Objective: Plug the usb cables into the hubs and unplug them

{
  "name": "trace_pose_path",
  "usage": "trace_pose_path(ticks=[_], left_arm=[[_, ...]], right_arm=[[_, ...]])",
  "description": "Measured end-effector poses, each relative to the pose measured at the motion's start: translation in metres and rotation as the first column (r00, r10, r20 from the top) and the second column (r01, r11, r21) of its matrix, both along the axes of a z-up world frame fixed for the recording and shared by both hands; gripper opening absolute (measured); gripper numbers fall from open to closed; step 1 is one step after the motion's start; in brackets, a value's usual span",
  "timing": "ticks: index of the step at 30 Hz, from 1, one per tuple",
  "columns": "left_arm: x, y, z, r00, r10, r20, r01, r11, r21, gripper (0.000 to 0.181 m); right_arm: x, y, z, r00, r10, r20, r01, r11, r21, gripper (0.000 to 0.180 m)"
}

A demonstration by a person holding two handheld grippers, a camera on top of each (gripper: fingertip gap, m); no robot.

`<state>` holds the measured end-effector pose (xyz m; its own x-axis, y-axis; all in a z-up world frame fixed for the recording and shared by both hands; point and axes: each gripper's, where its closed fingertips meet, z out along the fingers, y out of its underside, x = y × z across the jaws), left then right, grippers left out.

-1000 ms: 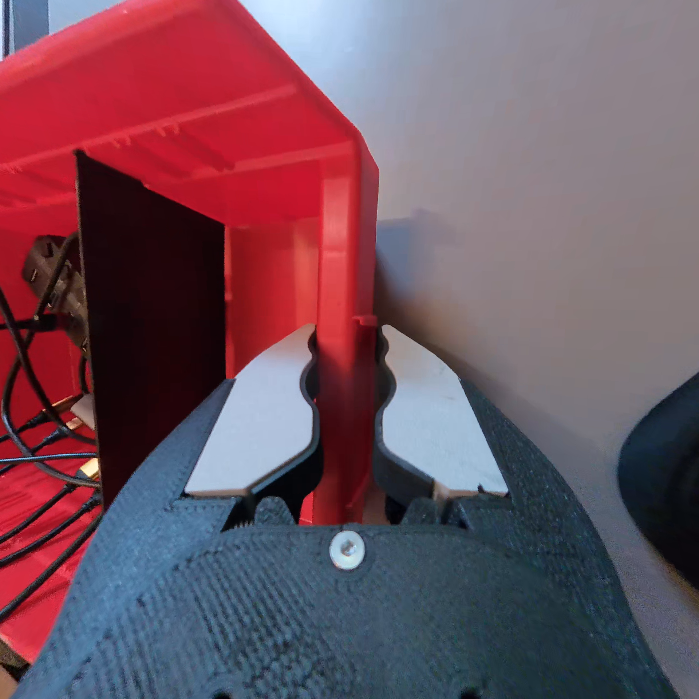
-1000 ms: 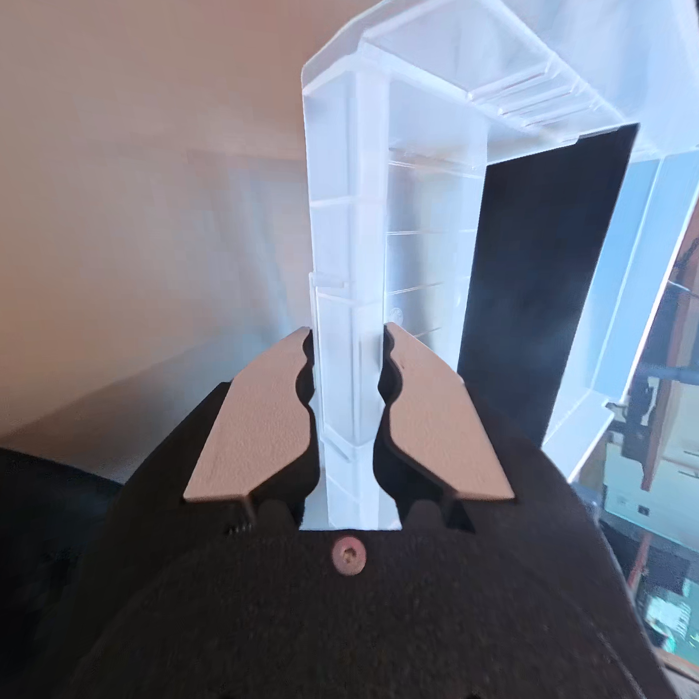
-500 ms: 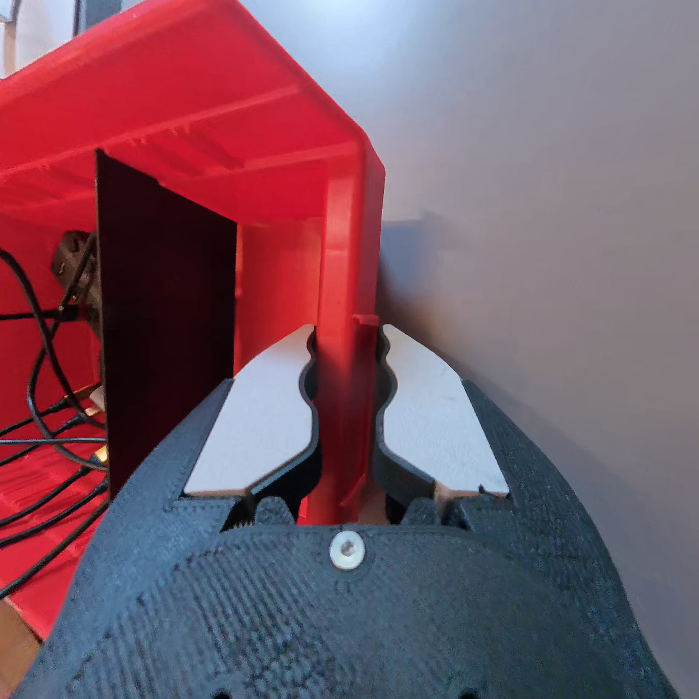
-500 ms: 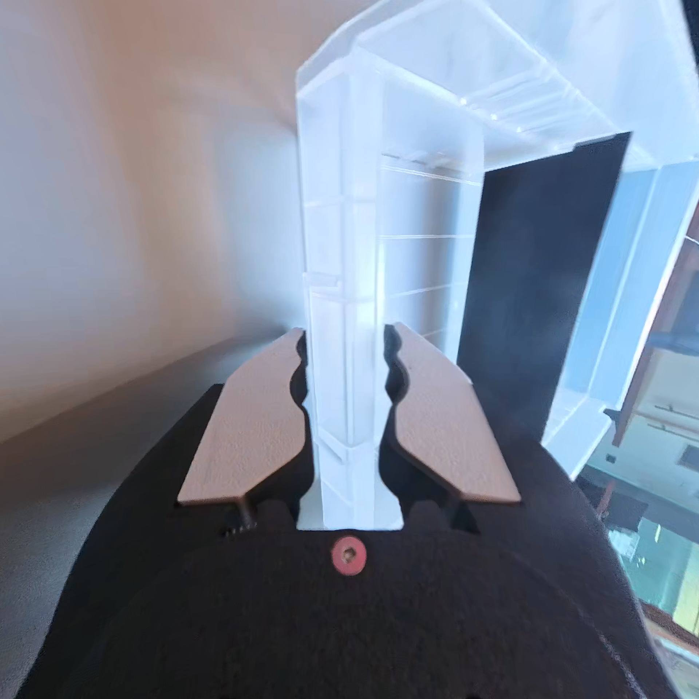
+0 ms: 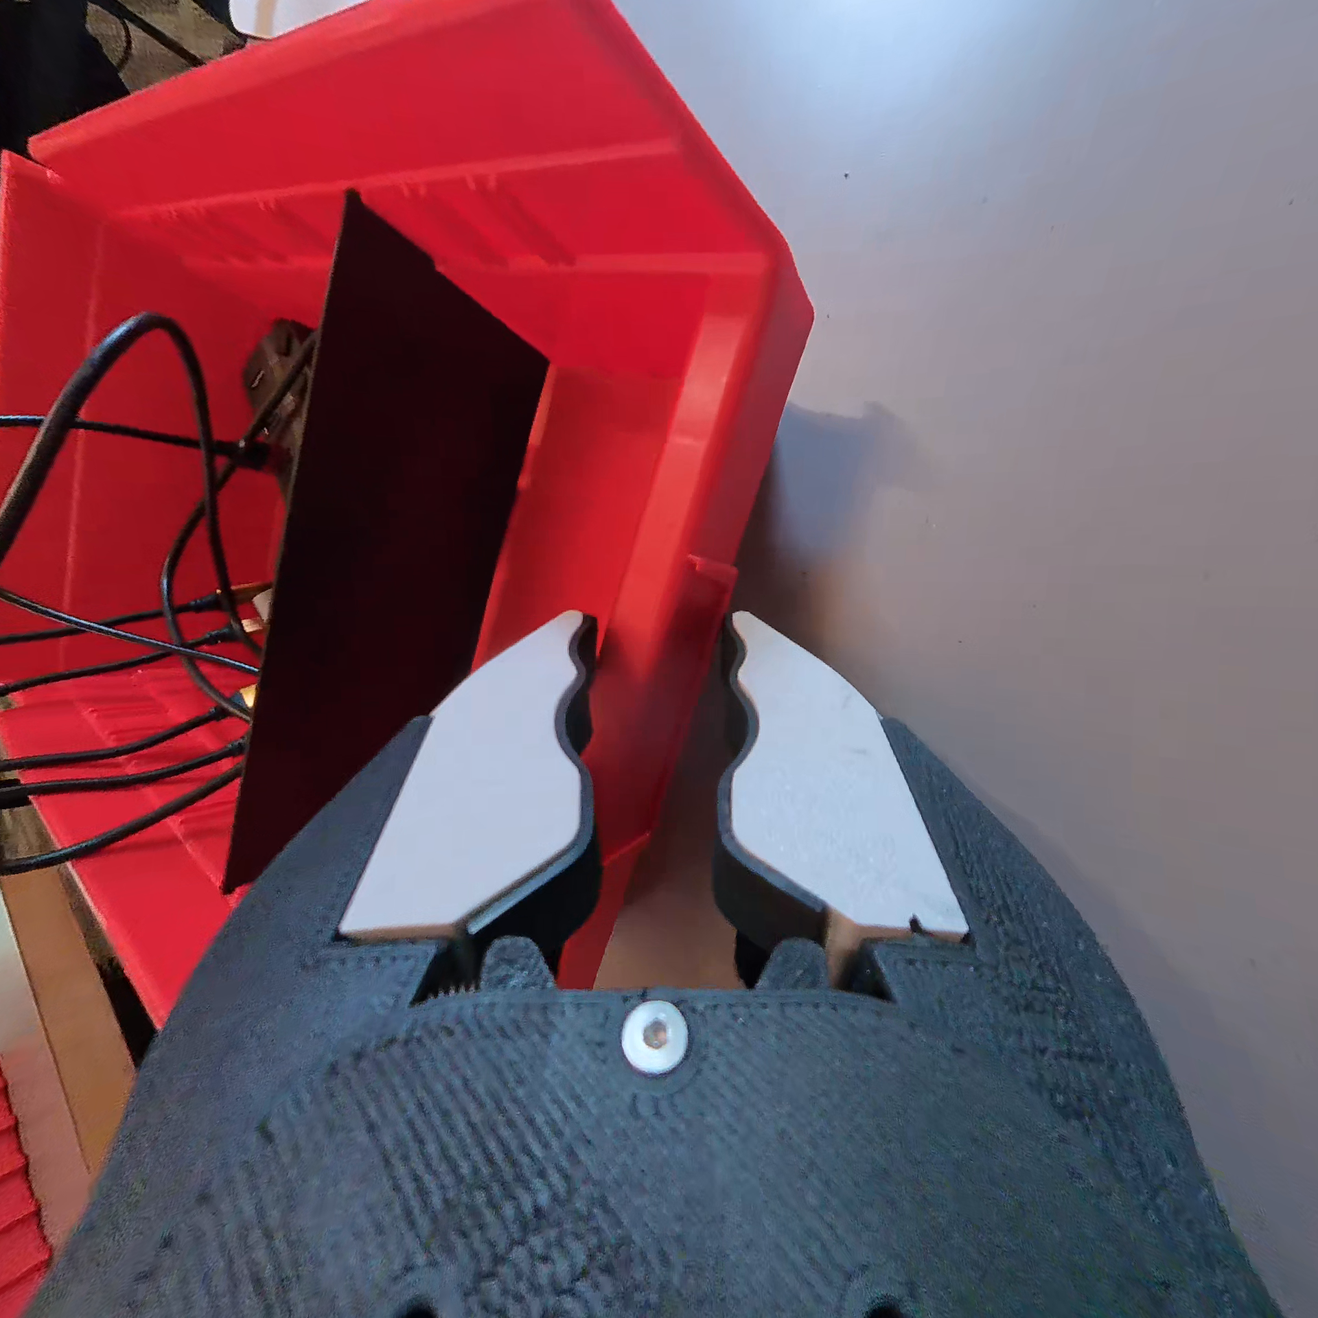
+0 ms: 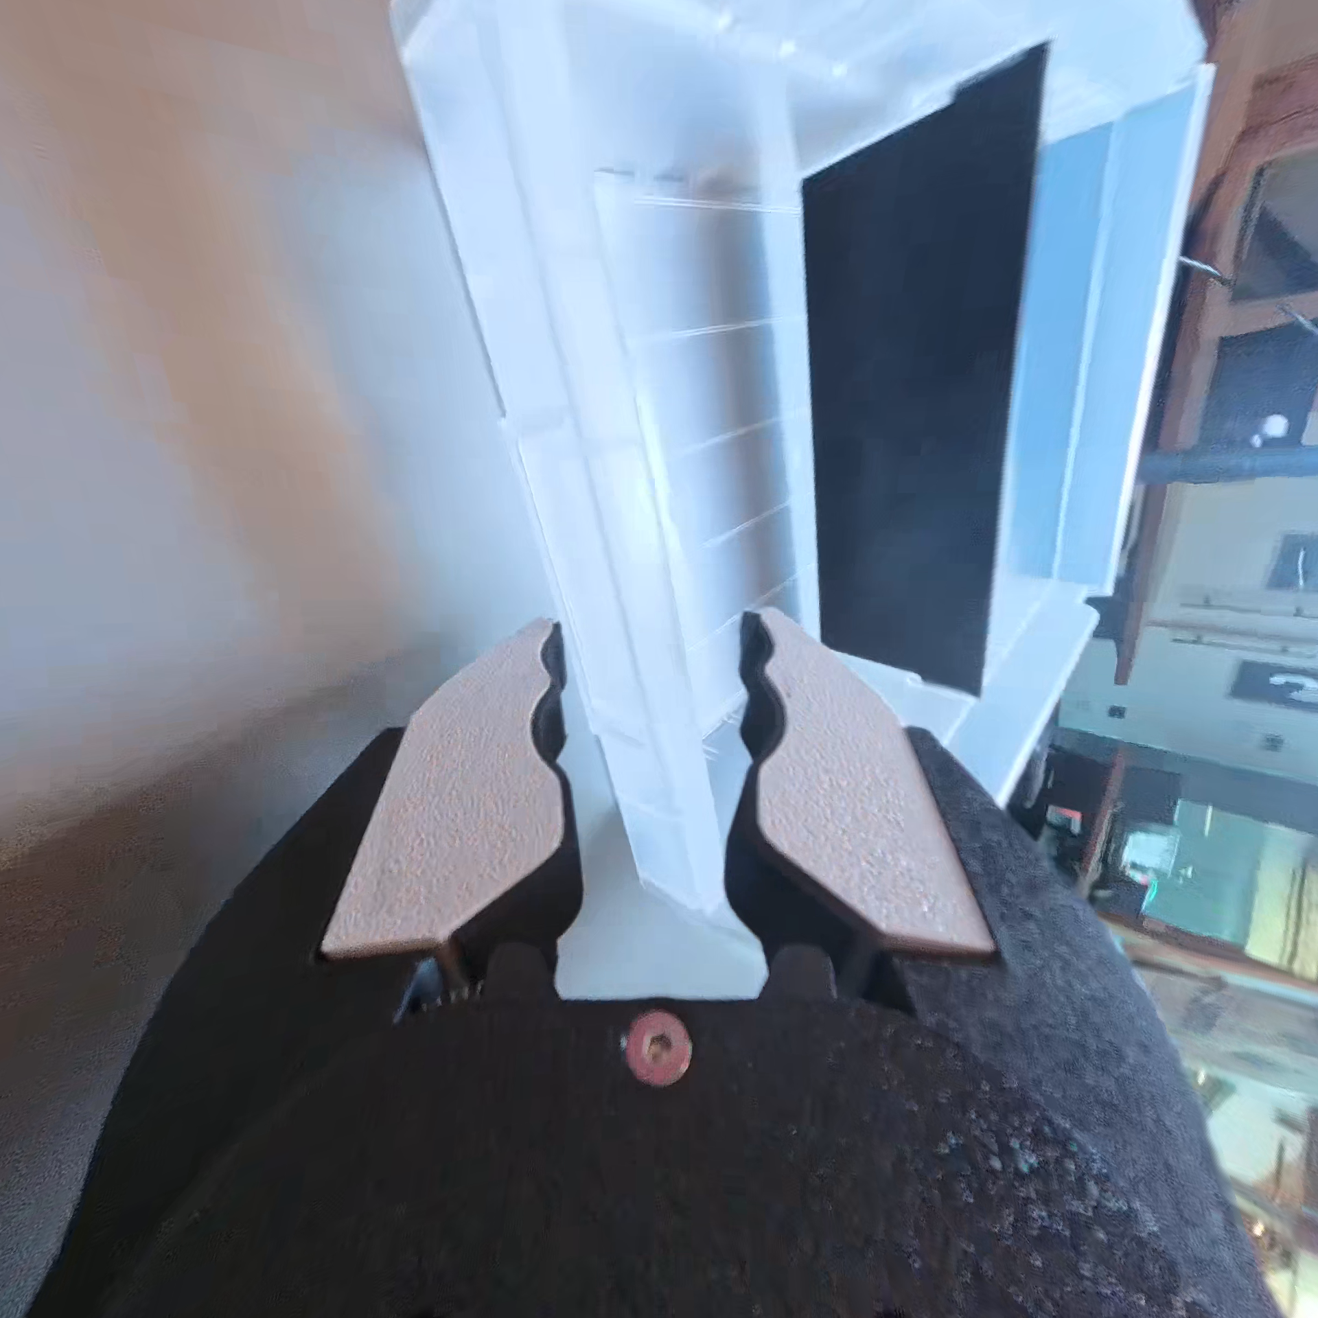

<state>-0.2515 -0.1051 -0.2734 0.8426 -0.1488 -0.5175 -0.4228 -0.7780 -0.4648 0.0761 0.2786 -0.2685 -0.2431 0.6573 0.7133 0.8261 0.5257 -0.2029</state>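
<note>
A red bin (image 5: pixel 428 142) lies tipped in the left wrist view, with a black divider panel (image 5: pixel 399 535) inside. Behind the panel are black USB cables (image 5: pixel 178 642) and a dark hub (image 5: pixel 274 371). My left gripper (image 5: pixel 656 627) straddles the bin's side wall. The wall leans against the left finger, with a gap to the right finger. In the right wrist view my right gripper (image 6: pixel 650 627) straddles the wall of a clear plastic bin (image 6: pixel 642 356), jaws apart and loose around it. That bin holds a black divider (image 6: pixel 920 392).
A plain grey surface (image 5: pixel 1070 428) runs along the right of the red bin. A pale surface (image 6: pixel 214 428) lies left of the clear bin. Blurred wooden shelving and room clutter (image 6: pixel 1212 713) show at the right edge.
Both grippers have loosened on the bin walls. The right jaws have visibly widened. Both bins now sit tilted between the fingers, and the dark object at the left view's right edge is gone.
</note>
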Motion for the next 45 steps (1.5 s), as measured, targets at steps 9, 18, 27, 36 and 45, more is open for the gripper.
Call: trace_pose_path(ticks=[9, 18, 27, 36, 45], left_arm=[[0.0, 0.0, 0.003, 0.998, 0.053, -0.034, -0.051, 0.998, 0.048, 0.034], [-0.016, 0.011, 0.116, 0.966, 0.073, 0.246, -0.19, 0.849, 0.493, 0.037], [-0.097, 0.035, 0.125, 0.894, 0.27, 0.357, -0.381, 0.877, 0.292, 0.033], [-0.137, 0.09, 0.131, 0.926, 0.328, 0.186, -0.348, 0.933, 0.086, 0.035], [-0.158, 0.125, 0.088, 0.884, 0.424, 0.199, -0.337, 0.871, -0.357, 0.047]], right_arm=[[-0.027, 0.006, 0.008, 0.992, 0.049, -0.113, -0.051, 0.999, -0.018, 0.047], [-0.034, -0.112, 0.087, 0.661, -0.241, -0.71, -0.365, 0.724, -0.586, 0.042], [-0.037, -0.11, 0.067, 0.619, -0.287, -0.731, -0.363, 0.721, -0.59, 0.018], [-0.038, -0.107, 0.059, 0.633, -0.286, -0.72, -0.359, 0.715, -0.6, 0.025], [-0.038, -0.111, 0.058, 0.646, -0.271, -0.714, -0.362, 0.715, -0.598, 0.058]])
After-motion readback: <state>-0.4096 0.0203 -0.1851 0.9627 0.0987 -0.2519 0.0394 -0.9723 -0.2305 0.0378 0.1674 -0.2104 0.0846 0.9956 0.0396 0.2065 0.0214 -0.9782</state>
